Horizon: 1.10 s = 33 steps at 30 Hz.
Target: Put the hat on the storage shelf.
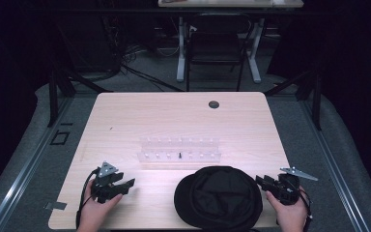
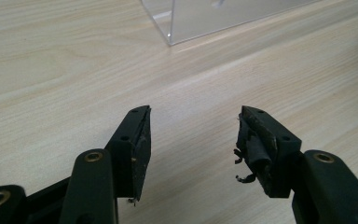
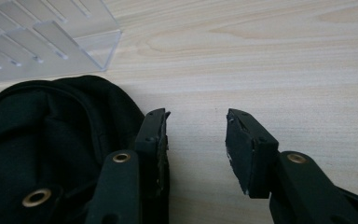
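I see black cap on bench. Right gripper jaws apart, just beside cap. Left gripper jaws apart, empty, clear rack beyond.

High view above the table; both gripper views low, close, sharing the clear rack.

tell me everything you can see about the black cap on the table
The black cap looks like soft, matte fabric, with seams running over a rounded crown. It lies on the near part of the light wood table, just in front of the clear acrylic rack, between the two grippers. In the right gripper view its folded edge and piping lie right beside one jaw of the right gripper, whose jaws stand open with nothing between them. I cannot tell whether that jaw touches it. The left gripper is well apart from it.
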Each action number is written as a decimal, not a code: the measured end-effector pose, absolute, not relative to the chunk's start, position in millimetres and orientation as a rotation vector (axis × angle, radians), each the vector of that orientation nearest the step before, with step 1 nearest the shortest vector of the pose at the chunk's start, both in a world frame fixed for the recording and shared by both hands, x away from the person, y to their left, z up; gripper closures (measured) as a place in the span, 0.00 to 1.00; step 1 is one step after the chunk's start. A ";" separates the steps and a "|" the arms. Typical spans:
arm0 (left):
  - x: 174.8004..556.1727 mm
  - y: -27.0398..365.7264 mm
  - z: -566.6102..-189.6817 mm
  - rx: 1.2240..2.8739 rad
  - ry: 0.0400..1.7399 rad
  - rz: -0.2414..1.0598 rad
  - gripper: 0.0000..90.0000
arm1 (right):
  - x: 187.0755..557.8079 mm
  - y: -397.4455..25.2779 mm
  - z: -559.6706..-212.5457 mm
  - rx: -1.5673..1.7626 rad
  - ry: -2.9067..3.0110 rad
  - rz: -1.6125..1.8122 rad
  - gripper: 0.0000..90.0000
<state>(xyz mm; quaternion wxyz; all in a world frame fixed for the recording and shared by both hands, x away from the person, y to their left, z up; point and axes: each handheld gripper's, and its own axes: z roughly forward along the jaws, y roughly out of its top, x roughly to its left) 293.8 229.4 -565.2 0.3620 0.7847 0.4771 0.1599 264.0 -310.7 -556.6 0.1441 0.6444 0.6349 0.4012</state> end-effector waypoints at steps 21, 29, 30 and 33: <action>289.9 222.0 -562.6 2.015 1.189 0.413 0.49 | 260.3 -289.2 -510.0 1.893 2.025 0.946 0.66; 289.3 222.1 -562.1 2.011 1.190 0.410 0.49 | 263.0 -287.2 -496.5 1.952 2.084 0.883 0.69; 289.2 222.1 -562.0 2.012 1.189 0.410 0.49 | 263.5 -287.7 -495.7 1.959 2.086 0.872 0.69; 289.5 223.2 -561.0 2.025 1.180 0.385 0.49 | 265.1 -290.1 -494.3 1.976 2.093 0.850 0.70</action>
